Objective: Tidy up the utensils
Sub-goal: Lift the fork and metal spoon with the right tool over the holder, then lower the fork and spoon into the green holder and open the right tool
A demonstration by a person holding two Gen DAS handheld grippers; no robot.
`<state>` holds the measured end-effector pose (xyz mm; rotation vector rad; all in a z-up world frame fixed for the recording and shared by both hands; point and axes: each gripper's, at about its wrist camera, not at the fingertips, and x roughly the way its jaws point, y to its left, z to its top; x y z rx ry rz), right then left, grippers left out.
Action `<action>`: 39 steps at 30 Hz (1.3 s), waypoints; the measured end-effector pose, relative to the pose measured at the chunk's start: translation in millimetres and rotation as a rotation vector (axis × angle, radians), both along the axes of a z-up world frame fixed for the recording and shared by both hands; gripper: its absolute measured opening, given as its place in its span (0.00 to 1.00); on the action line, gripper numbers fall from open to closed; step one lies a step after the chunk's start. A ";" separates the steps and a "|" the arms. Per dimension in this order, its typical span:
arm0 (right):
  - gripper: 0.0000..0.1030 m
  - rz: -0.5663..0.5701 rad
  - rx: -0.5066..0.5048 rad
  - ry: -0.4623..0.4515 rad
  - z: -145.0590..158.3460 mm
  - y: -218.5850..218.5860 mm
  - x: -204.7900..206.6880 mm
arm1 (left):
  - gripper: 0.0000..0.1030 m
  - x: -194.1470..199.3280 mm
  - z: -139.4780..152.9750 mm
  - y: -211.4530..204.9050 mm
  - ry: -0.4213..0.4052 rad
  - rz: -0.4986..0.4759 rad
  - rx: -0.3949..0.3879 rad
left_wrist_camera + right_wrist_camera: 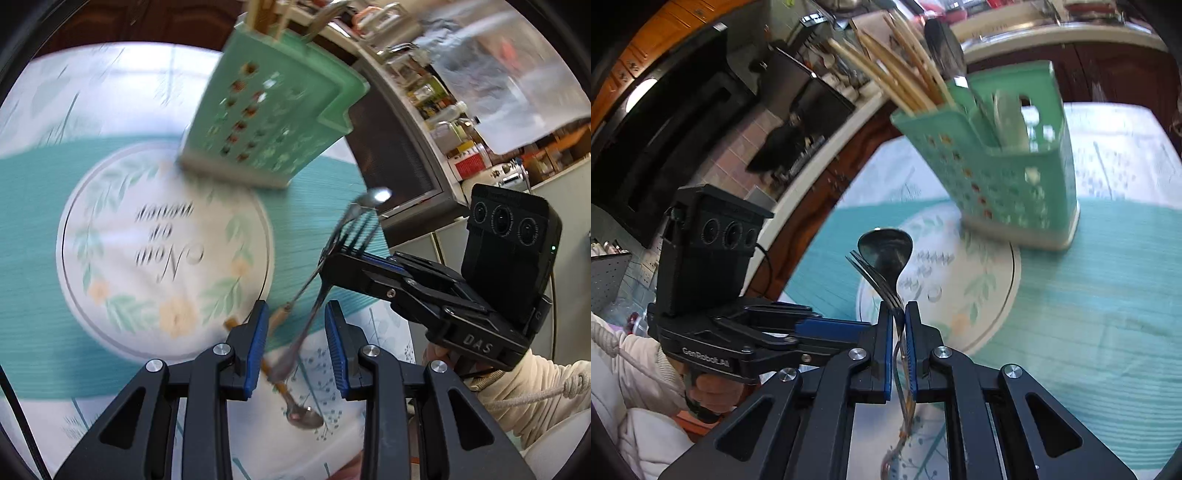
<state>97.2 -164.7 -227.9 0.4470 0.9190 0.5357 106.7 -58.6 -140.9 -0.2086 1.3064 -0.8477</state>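
Note:
A green perforated utensil caddy [273, 118] stands on the table's teal band, with several chopsticks [905, 77] and a metal utensil in it; it shows in the right wrist view [1008, 177] too. My right gripper [898, 314] is shut on a metal fork [875, 277] and a spoon [886, 247], held above the table. In the left wrist view, that gripper [334, 254] holds the fork [360, 225] and spoon [375, 195] upright. My left gripper [295, 325] is open around their lower handles. Another spoon with a wooden handle [291, 402] lies on the cloth.
A printed tablecloth with a round floral emblem [159, 258] covers the table. A counter with jars and bottles [450, 122] runs along the right. Dark cabinets and a counter edge [798, 184] lie beyond the table on the left.

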 end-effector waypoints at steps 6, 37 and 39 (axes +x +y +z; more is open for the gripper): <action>0.05 -0.032 -0.004 -0.098 29.4 -11.8 -3.1 | 0.28 8.8 26.1 -18.2 -0.082 -0.071 0.009; 0.05 -0.249 -0.378 -0.388 212.1 -85.1 37.1 | 0.28 56.0 123.0 -17.5 -0.309 0.098 0.100; 0.05 -0.251 -0.407 -0.382 204.1 -80.9 47.1 | 0.28 59.9 118.9 -18.3 -0.317 0.104 0.121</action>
